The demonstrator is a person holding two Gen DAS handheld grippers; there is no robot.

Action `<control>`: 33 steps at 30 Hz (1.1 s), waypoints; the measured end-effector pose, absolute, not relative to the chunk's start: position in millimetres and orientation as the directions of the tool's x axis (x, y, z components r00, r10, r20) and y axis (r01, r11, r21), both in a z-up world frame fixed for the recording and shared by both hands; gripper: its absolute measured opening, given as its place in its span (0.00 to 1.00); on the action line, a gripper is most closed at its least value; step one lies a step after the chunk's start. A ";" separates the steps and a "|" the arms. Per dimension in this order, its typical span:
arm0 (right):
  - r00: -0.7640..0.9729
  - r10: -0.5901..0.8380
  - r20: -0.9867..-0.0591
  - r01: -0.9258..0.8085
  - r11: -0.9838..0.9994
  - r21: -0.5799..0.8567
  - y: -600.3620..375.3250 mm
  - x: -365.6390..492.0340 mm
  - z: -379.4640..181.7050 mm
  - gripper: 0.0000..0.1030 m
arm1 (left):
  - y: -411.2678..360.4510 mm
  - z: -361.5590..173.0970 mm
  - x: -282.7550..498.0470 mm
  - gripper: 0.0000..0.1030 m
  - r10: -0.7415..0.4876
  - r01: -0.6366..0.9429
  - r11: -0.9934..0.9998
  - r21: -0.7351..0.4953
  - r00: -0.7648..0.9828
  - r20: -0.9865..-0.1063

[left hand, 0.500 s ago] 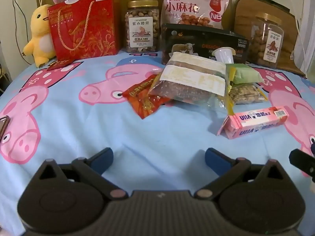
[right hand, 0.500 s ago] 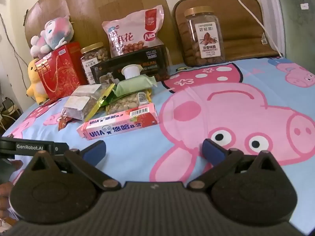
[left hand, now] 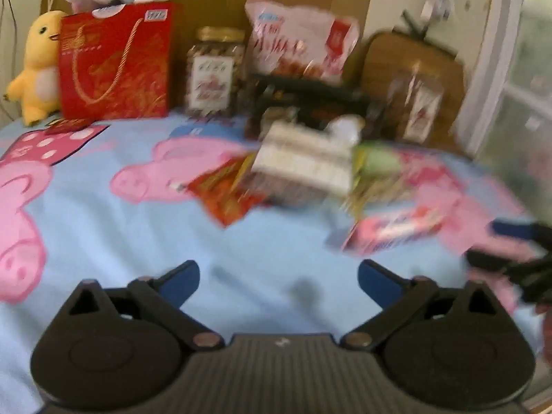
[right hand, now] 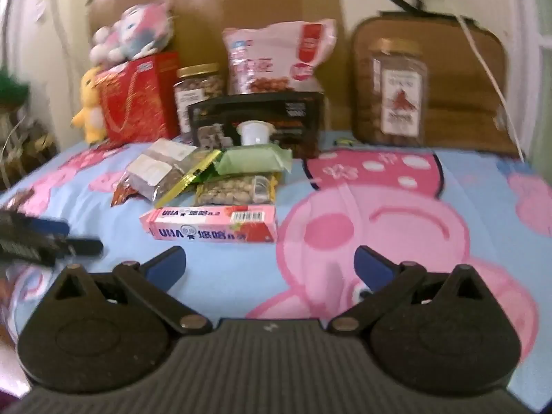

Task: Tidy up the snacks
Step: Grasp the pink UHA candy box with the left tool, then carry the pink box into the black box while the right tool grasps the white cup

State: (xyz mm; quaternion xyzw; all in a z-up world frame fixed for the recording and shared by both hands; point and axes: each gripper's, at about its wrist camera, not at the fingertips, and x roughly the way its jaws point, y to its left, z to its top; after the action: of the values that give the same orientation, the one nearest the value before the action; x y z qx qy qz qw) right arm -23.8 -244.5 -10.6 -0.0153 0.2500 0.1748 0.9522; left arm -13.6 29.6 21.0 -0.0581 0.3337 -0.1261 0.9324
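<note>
Hovering over the pig-print bedspread [right hand: 241, 276] with nothing held, our right gripper [right hand: 269, 262] and left gripper [left hand: 277, 276] both gape wide, and nearest to us lies the pink candy box [right hand: 214, 224], which we judge light, stiff and easiest pinched across its narrow sides. Just beyond, the heap of soft packets [right hand: 193, 172] looks crinkly and slippery, so we'd grab a sealed edge, while the far nut jar [right hand: 396, 93] seems heavy, hard and breakable. Open sheet lies on both sides of the pile; the back row crowds the headboard.
</note>
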 end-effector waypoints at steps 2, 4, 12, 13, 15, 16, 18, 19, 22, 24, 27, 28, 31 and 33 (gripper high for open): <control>0.798 0.344 -0.495 -0.388 0.921 0.014 -239.9 -16.3 -7.8 0.92 | 23.5 28.9 -4.3 0.80 -0.315 0.238 0.949 -0.207 0.738 -0.596; 0.778 0.365 -0.511 -0.438 0.899 -0.023 -233.1 -7.6 -6.4 0.85 | 11.5 31.9 8.3 0.73 -0.382 0.304 0.924 -0.233 0.706 -0.597; 0.705 0.399 -0.587 -0.498 0.867 -0.009 -218.2 26.1 -18.3 0.56 | -30.0 8.0 31.9 0.33 -0.458 0.382 0.885 -0.266 0.615 -0.642; 0.718 0.392 -0.576 -0.491 0.871 -0.019 -216.1 21.4 -19.7 0.55 | -28.5 7.5 28.4 0.33 -0.455 0.383 0.886 -0.260 0.619 -0.640; 0.716 0.398 -0.574 -0.482 0.876 0.005 -214.9 10.7 -18.6 0.54 | -21.1 9.9 21.6 0.34 -0.457 0.369 0.887 -0.279 0.610 -0.648; 0.710 0.410 -0.573 -0.481 0.876 0.031 -216.3 5.6 -17.6 0.54 | -14.6 14.3 14.9 0.34 -0.465 0.364 0.884 -0.294 0.609 -0.642; 0.714 0.421 -0.559 -0.483 0.875 0.043 -213.0 -9.6 -15.0 0.51 | -4.3 21.3 -0.6 0.34 -0.465 0.365 0.884 -0.291 0.630 -0.622; 0.723 0.422 -0.546 -0.485 0.874 0.033 -209.2 -17.8 -13.4 0.50 | 1.7 28.1 -5.5 0.34 -0.468 0.360 0.883 -0.301 0.632 -0.617; 0.753 0.431 -0.497 -0.492 0.870 0.010 -198.2 -31.6 -3.3 0.49 | 14.2 52.5 -12.8 0.33 -0.469 0.362 0.883 -0.299 0.667 -0.579; 0.777 0.434 -0.457 -0.490 0.872 -0.005 -193.3 -25.4 10.2 0.49 | 16.8 75.3 -4.1 0.33 -0.458 0.374 0.889 -0.264 0.710 -0.535; 0.817 0.425 -0.389 -0.475 0.879 -0.035 -188.7 7.8 37.0 0.49 | 14.9 105.0 30.1 0.33 -0.451 0.405 0.892 -0.201 0.757 -0.473; 0.825 0.423 -0.375 -0.471 0.881 -0.041 -188.4 20.3 43.1 0.49 | 14.2 113.3 48.1 0.33 -0.446 0.406 0.894 -0.189 0.772 -0.453; 0.852 0.402 -0.336 -0.446 0.893 -0.063 -188.7 73.7 61.1 0.49 | 8.6 125.1 105.1 0.33 -0.454 0.413 0.890 -0.192 0.778 -0.434; 0.865 0.377 -0.331 -0.425 0.901 -0.085 -188.6 108.9 68.0 0.49 | 5.8 124.7 146.8 0.33 -0.454 0.398 0.891 -0.218 0.773 -0.444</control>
State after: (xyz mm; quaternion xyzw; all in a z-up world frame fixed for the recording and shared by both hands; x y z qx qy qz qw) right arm 108.9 -188.6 68.0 -0.0780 0.1552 0.2083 0.9625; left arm 146.8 5.8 124.7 -0.0557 0.2496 -0.2267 0.9398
